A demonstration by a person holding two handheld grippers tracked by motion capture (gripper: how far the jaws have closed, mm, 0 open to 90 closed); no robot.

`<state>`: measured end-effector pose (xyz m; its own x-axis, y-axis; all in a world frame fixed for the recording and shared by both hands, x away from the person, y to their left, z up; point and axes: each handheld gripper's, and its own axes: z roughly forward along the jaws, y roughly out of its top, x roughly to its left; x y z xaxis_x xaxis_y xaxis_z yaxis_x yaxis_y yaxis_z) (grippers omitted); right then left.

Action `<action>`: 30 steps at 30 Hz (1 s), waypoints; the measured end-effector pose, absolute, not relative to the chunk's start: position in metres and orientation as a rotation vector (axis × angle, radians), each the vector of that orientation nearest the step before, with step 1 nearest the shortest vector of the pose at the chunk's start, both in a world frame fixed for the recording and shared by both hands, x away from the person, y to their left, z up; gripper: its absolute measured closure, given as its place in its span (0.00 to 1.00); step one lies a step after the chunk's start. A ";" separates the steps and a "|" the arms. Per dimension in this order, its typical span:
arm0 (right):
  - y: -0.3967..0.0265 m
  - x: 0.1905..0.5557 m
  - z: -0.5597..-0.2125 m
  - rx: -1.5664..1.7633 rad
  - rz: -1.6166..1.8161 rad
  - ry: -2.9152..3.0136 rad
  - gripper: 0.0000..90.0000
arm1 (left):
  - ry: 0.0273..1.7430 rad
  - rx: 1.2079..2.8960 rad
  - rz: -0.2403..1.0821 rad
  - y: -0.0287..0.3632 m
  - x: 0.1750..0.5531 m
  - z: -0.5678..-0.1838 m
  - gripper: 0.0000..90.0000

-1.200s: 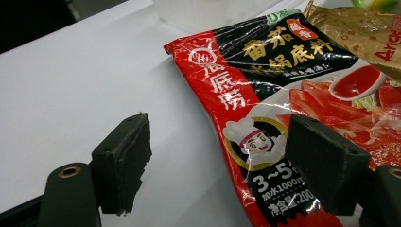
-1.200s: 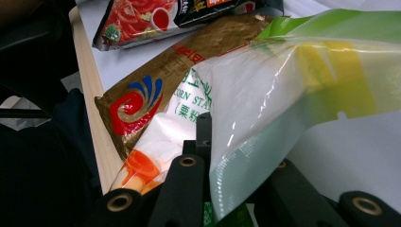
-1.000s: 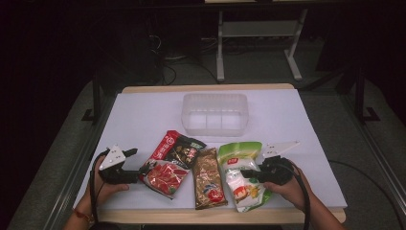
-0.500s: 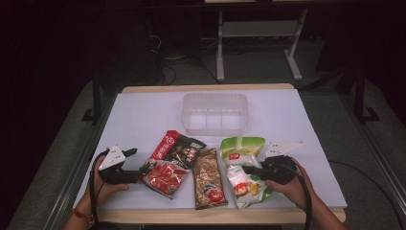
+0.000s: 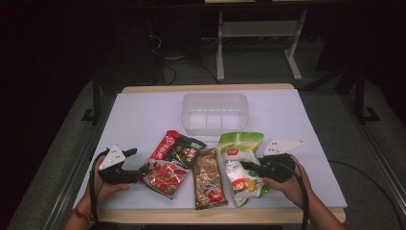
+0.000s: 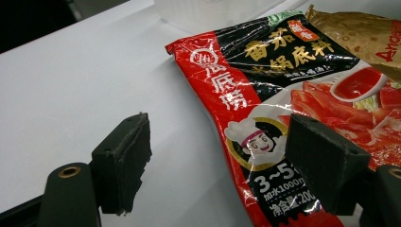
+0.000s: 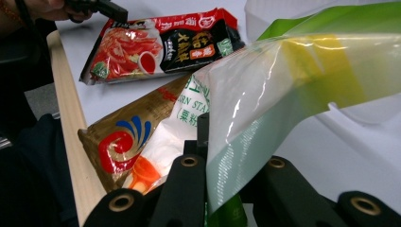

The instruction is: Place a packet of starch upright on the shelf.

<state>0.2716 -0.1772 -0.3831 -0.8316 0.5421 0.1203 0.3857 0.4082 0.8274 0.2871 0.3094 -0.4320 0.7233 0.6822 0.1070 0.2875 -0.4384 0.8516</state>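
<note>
Keeps the right gripper (image 5: 245,166) clamped on the glossy green-and-white plastic pouch (image 5: 239,143) at the white table's (image 5: 143,115) near right and, seemingly, tilts it slightly higher than a second ago, ready for lifting; leaves the left gripper's (image 5: 142,170) jaws apart by the red foil sachet (image 5: 165,178).

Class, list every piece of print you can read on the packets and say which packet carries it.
"3~5" and "番茄": red and black packet.
"Ancho", cut off: golden-brown packet.
"RN STA", partly hidden: white and green packet, clamped in the right gripper.
Remaining small print: too blurred.
</note>
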 end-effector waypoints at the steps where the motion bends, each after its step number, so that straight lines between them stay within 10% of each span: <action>1: -0.177 0.272 -0.382 0.828 1.399 2.483 0.94 | 0.737 2.031 0.559 0.309 0.287 -0.432 0.25; 30: -0.170 0.301 -0.362 0.802 1.316 2.224 0.94 | 0.734 2.018 0.553 0.310 0.287 -0.431 0.25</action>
